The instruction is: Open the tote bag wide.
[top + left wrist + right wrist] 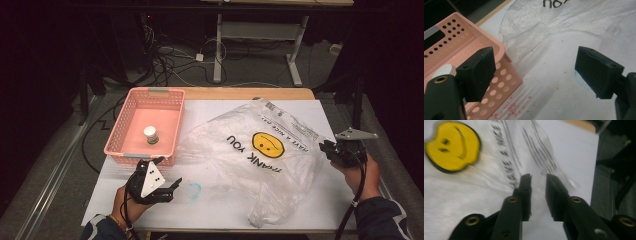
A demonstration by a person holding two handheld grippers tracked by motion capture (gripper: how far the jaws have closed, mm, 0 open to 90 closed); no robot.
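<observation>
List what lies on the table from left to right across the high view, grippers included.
Pink perforated plastic basket holding a small white-capped jar → left gripper → faint blue ring mark → clear plastic bag printed with a yellow smiley face → right gripper.

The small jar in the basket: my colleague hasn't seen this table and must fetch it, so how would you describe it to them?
Find the pink perforated basket at the table's far left, beside the crumpled plastic bag. Standing upright on its floor, alone, is a small jar. Its white lid and short round body mark it out; nothing else lies in the basket.
</observation>
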